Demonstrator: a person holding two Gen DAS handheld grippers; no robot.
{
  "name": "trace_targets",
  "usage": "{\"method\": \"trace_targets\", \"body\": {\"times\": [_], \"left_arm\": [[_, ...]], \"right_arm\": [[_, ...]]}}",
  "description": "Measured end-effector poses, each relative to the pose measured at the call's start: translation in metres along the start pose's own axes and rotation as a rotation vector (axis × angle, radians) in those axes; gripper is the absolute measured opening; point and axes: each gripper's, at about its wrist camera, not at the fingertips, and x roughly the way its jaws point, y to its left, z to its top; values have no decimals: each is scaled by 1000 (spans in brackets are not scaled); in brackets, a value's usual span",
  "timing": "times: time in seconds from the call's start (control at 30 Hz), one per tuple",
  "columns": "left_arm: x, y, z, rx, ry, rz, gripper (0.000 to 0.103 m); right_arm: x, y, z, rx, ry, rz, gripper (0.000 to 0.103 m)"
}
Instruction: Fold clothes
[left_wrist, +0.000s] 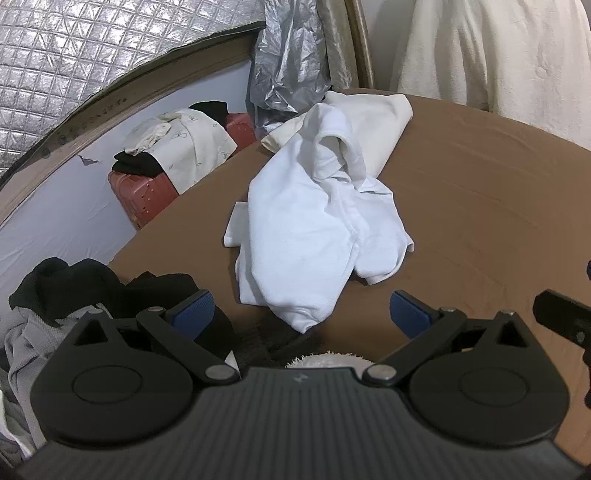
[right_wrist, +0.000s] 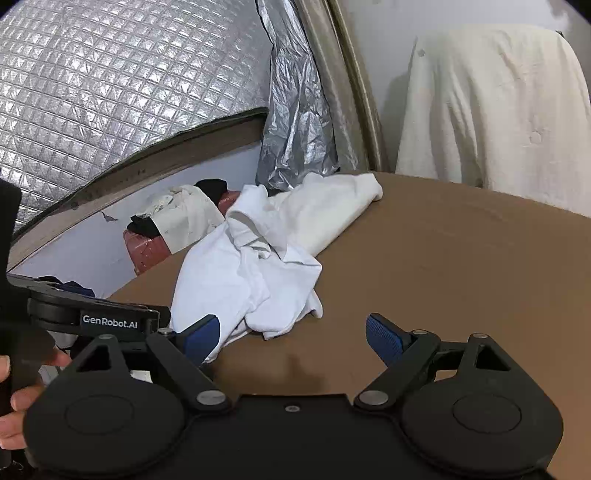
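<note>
Lying crumpled nr table left edge, white garment, both tongs agape

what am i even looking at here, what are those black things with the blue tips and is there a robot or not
No robot here: a person holds a hand-held gripper in each hand, and each gripper carries a wide-angle camera looking out along its two fingers. One picture comes from the left gripper, the other from the right gripper. The black shapes are the gripper bodies; the blue tips are finger pads. Both grippers are open and hold nothing. The right view also catches the left gripper from the side, with the person's hand on it. In front lies a brown table with a crumpled white garment waiting to be folded, partly over a cream garment behind it. Dark and grey clothes are heaped at the left.
</note>
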Motion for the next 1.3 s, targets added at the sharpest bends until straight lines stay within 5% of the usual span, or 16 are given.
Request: {"method": "trace_targets", "body": {"times": [1.3], "left_arm": [[11, -13, -4, 90, -21, -1, 103]], "right_arm": [[15, -13, -7, 33, 63, -7, 90]]}}
